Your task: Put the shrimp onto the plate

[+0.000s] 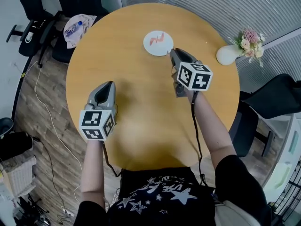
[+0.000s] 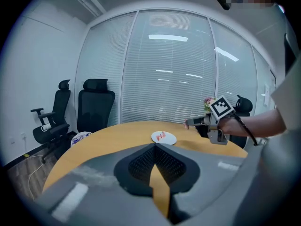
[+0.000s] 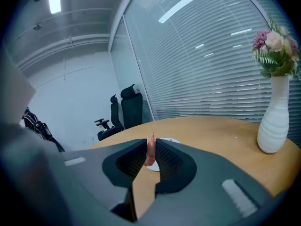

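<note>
1. Wooden round table (image 1: 141,131) carries a white plate (image 1: 165,50) at its far middle, and a red shrimp (image 1: 156,39) already lies on it.
2. At the plate's near right rim hovers the right gripper (image 1: 172,51). Its jaws are clamped on a pink shrimp (image 3: 150,150), held upright, likely ready to be lowered onto the plate.
3. Near and to the left, the left gripper (image 1: 110,84) hangs well apart from the plate. Its jaws are closed with nothing between them, probably to keep it out of the way.
4. Bare tabletop surrounds the plate. A vase of flowers (image 1: 229,54) stands at the far right edge, well apart.
</note>
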The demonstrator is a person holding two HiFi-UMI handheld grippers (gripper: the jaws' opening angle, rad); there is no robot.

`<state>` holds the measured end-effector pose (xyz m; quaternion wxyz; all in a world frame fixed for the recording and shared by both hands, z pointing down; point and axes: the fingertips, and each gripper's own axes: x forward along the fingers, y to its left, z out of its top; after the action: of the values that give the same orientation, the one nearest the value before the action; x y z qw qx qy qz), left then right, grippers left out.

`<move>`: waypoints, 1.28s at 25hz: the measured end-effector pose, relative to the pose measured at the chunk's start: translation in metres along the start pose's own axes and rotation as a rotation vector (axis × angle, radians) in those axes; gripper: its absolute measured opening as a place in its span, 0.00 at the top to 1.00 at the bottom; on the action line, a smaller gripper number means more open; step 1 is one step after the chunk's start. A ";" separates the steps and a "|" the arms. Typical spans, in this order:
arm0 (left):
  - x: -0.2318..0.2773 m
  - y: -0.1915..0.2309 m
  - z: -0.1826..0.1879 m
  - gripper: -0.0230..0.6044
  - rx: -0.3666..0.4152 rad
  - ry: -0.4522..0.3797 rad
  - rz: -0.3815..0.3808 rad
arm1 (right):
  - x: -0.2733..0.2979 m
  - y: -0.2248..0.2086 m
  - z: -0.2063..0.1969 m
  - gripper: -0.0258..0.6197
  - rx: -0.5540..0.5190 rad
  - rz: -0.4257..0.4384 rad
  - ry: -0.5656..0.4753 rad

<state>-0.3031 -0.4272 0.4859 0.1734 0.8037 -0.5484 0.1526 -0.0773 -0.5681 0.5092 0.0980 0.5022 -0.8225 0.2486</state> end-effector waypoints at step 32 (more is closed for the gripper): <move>0.051 0.029 -0.048 0.96 -0.090 0.067 -0.047 | 0.125 -0.045 -0.055 0.86 0.062 -0.244 0.218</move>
<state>-0.3144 -0.4578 0.5545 0.2311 0.8023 -0.5294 0.1507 -0.1027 -0.6544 0.6216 0.2005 0.5712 -0.7318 0.3130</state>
